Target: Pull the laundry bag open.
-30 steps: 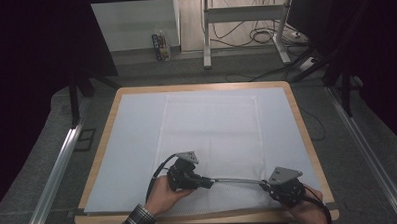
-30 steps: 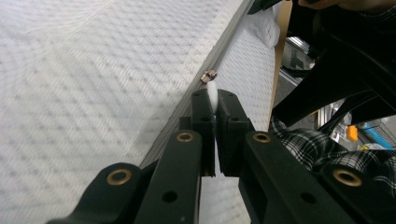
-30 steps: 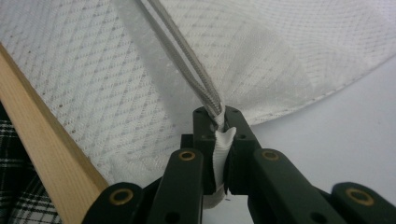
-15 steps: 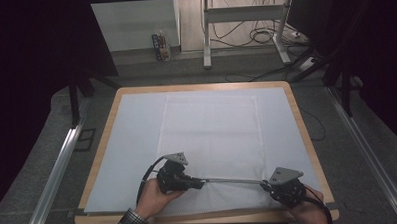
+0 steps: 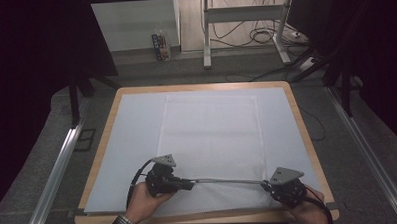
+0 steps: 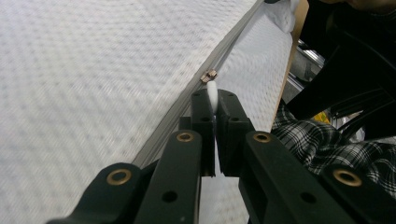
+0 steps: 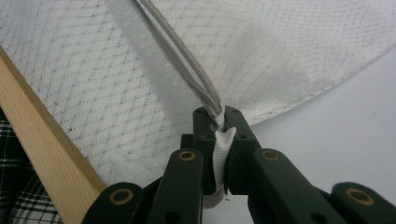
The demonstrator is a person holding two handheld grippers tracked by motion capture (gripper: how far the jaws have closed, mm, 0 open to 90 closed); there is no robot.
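Note:
A white mesh bag (image 5: pixel 210 136) lies flat on the pale mat, with a grey zipper (image 5: pixel 229 180) running along its near edge. My left gripper (image 5: pixel 186 184) sits at the zipper's left part. In the left gripper view it (image 6: pixel 213 100) is shut on the white pull tab (image 6: pixel 212 91), just behind the metal slider (image 6: pixel 208 75). My right gripper (image 5: pixel 266 186) is at the bag's near right corner. In the right gripper view it (image 7: pixel 220 116) is shut on the bag's fabric at the zipper's end, and two grey zipper rows (image 7: pixel 187 60) lead away from it.
The mat (image 5: pixel 132 139) covers a table with a wooden rim (image 5: pixel 307 138). Metal rails (image 5: pixel 58 167) run along both sides on the floor. Desk legs and cables (image 5: pixel 264 37) stand beyond the far edge. A checked sleeve (image 6: pixel 327 144) lies close by the table's near edge.
My left gripper has slid leftward along the zipper with the pull tab, away from the right gripper. The right gripper has stayed at the bag's corner.

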